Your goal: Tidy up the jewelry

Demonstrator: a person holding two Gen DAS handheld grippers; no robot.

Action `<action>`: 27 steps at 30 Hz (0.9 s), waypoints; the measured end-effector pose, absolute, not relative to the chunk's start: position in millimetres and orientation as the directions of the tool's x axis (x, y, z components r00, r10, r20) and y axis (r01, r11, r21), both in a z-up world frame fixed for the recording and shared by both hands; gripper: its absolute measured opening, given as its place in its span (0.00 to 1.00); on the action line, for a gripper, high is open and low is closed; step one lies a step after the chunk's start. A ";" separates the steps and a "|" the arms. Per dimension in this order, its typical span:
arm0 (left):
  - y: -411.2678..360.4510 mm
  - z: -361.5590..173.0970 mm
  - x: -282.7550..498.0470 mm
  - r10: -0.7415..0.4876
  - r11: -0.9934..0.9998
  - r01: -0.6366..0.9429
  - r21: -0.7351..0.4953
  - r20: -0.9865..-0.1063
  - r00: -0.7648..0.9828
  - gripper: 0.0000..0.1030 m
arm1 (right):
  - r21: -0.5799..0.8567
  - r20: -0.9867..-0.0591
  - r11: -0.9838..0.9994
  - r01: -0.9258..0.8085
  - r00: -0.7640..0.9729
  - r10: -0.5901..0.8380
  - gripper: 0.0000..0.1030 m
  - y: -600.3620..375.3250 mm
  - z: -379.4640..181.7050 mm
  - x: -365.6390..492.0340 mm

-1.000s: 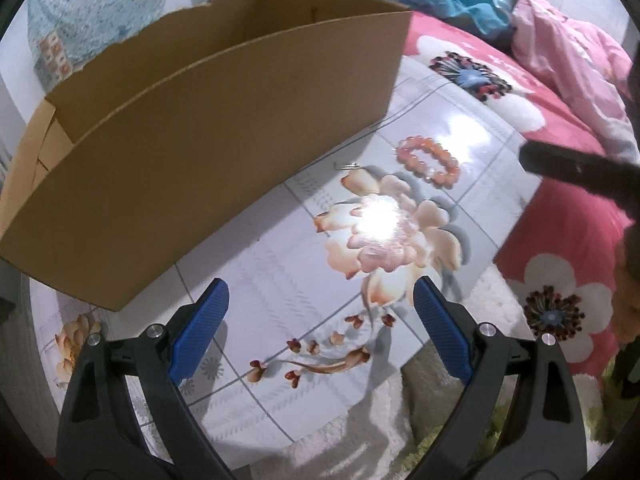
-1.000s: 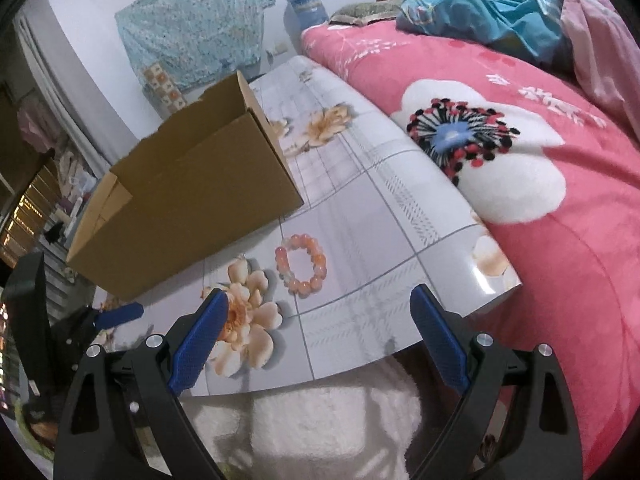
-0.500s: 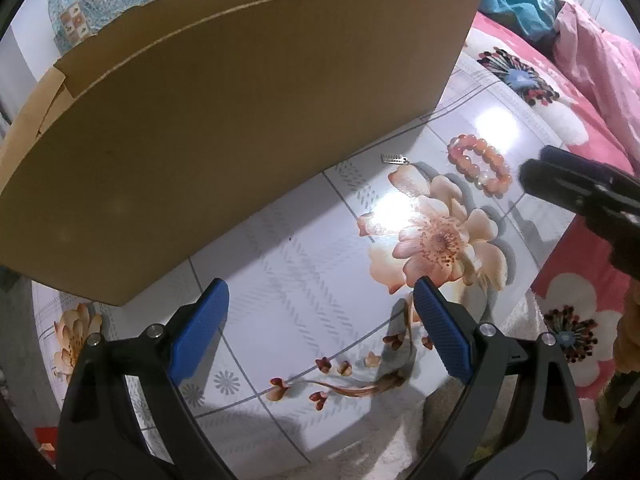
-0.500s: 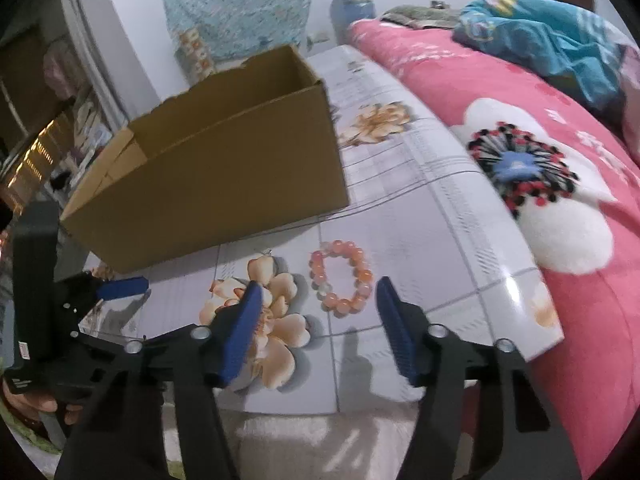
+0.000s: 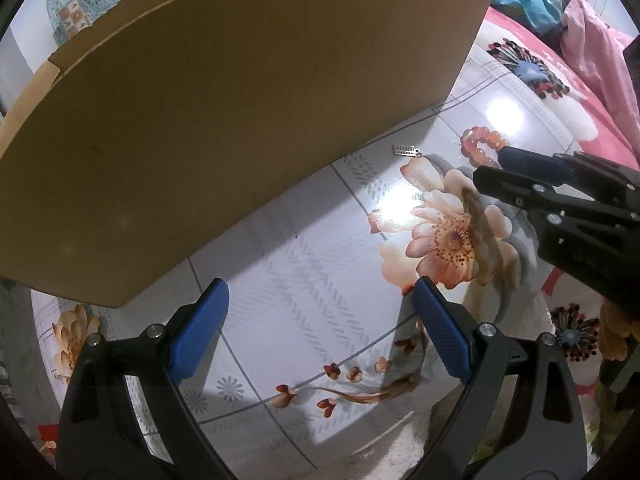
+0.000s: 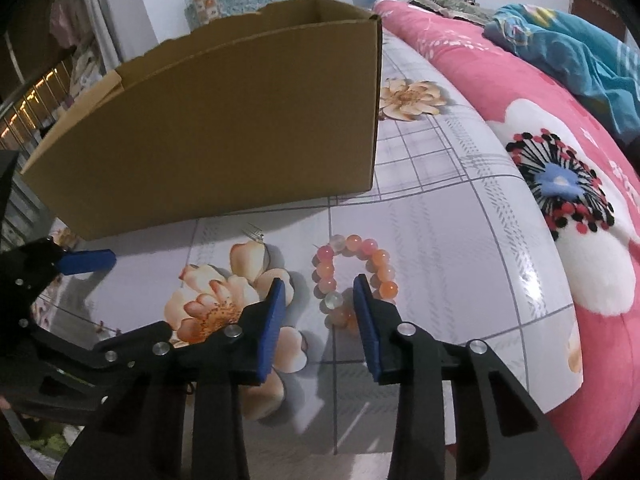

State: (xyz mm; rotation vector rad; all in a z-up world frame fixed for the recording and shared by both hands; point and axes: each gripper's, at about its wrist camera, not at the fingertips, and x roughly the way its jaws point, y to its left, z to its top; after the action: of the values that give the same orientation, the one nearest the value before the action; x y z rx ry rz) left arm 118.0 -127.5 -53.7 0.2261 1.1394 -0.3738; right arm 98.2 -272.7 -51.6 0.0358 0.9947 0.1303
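Right gripper (image 6: 320, 292) fingers closing, narrow, astride bead bracelet (image 6: 352, 268) near cardboard box (image 6: 224, 136), pads not yet pressing; left gripper (image 5: 320, 296) fingers wide, empty.

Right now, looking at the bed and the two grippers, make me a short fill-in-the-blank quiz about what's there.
1. The bead bracelet lies on the floral ____.
2. The brown open-topped container behind it is a cardboard ____.
3. The right gripper has just been closing, with part of the ____ between its blue pads.
4. The left gripper holds ____.

Missing words: mat; box; bracelet; nothing
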 end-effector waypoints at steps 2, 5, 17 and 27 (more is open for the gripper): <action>-128.3 -54.1 119.3 -0.179 0.912 0.409 -0.013 -0.912 0.369 0.87 | 0.084 -0.831 0.992 -0.094 0.542 0.122 0.29 -272.6 -52.2 98.7; -127.4 -52.1 119.3 -0.203 0.907 0.421 -0.021 -0.896 0.395 0.87 | 0.067 -0.830 0.993 -0.094 0.547 0.108 0.21 -272.4 -52.3 101.1; -157.3 -32.8 127.3 -0.419 0.800 0.594 -0.082 -0.785 0.456 0.53 | 0.110 -0.820 0.993 -0.030 0.562 0.108 0.10 -292.7 -52.2 99.2; -186.1 -48.7 145.7 -0.376 0.802 0.596 -0.035 -0.805 0.459 0.32 | 0.191 -0.788 0.980 -0.061 0.586 0.190 0.10 -301.5 -51.9 94.6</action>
State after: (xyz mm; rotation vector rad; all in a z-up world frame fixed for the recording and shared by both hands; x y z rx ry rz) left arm 145.7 -186.1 -48.7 0.2680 0.9140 -0.6076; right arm 94.6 -301.5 -51.9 0.1497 0.9341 0.1468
